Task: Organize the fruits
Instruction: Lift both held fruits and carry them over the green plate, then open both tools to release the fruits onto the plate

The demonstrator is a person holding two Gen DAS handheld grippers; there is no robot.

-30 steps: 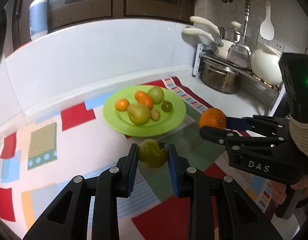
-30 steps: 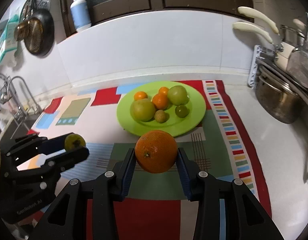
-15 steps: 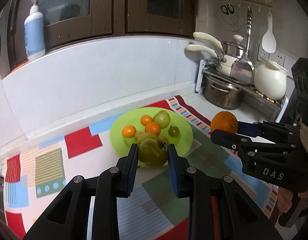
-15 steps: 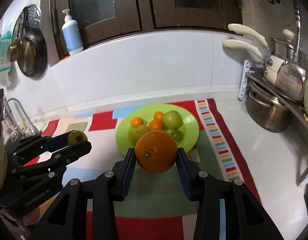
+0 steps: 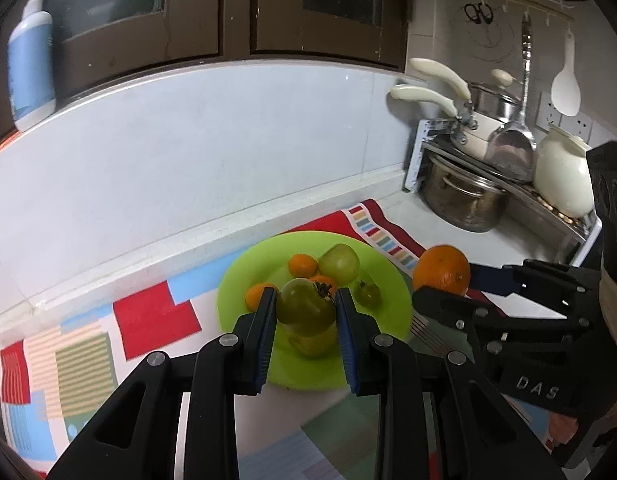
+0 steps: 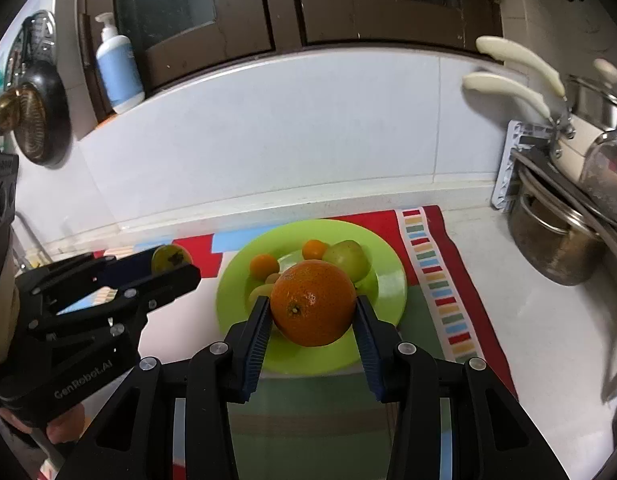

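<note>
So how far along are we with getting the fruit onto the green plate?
Done: several small oranges and green fruits already sit on the green plate. In hand: the left gripper is shut on a green tomato, the right gripper on a large orange, both held up in front of the plate. Left: set both down and release.

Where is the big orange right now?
The big round orange is pinched in the right hand-held gripper, up in the air. In the right wrist view it sits front and centre, before the lime-green plastic plate of smaller fruits.
</note>
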